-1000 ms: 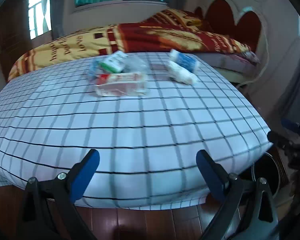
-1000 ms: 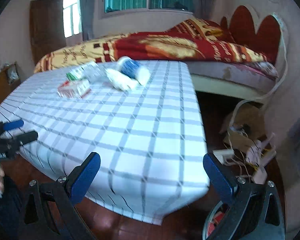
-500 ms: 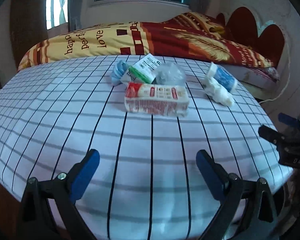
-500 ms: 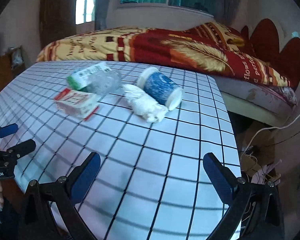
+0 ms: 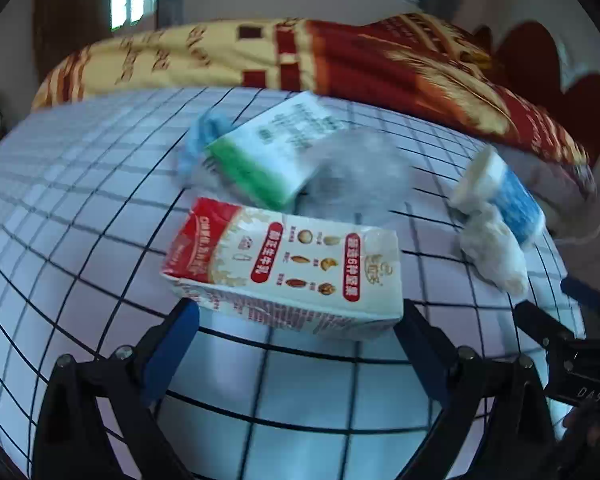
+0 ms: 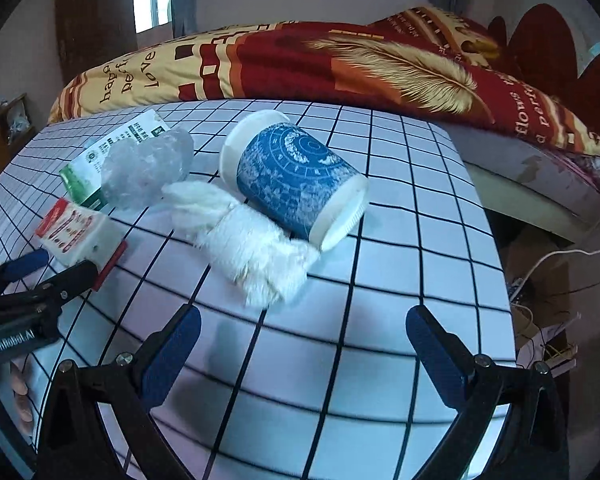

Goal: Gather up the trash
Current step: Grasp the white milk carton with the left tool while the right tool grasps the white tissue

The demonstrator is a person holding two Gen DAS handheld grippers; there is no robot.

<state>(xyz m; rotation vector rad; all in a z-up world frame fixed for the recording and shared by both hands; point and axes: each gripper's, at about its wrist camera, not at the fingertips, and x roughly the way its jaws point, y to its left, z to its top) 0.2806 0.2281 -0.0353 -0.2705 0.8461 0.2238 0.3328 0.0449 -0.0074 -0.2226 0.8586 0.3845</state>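
Both sets of jaws are spread wide and pinch nothing. The left gripper [image 5: 296, 316] has come much closer than half a second ago. Its blue tips now sit at the two near corners of the red and white carton [image 5: 288, 270], one on each side, and I cannot tell if they touch it. The carton lies flat on the checked tablecloth [image 5: 80, 240] and looks far bigger than before.

Just behind the carton lies the green and white carton [image 5: 268, 156], tilted up on a crumpled clear plastic bag [image 5: 360, 176]. A bit of blue trash [image 5: 206, 138] peeks out behind that (too blurry to name).

To the right of the red and white carton lies the white tissue wad [image 6: 244, 248], and the blue paper cup [image 6: 296, 180] lies on its side touching the wad. The right gripper [image 6: 300, 332] has moved in too. It hangs open over the cloth just in front of the wad, not touching it.

Behind all the trash there is a bed with a red and yellow blanket [image 6: 340, 64].
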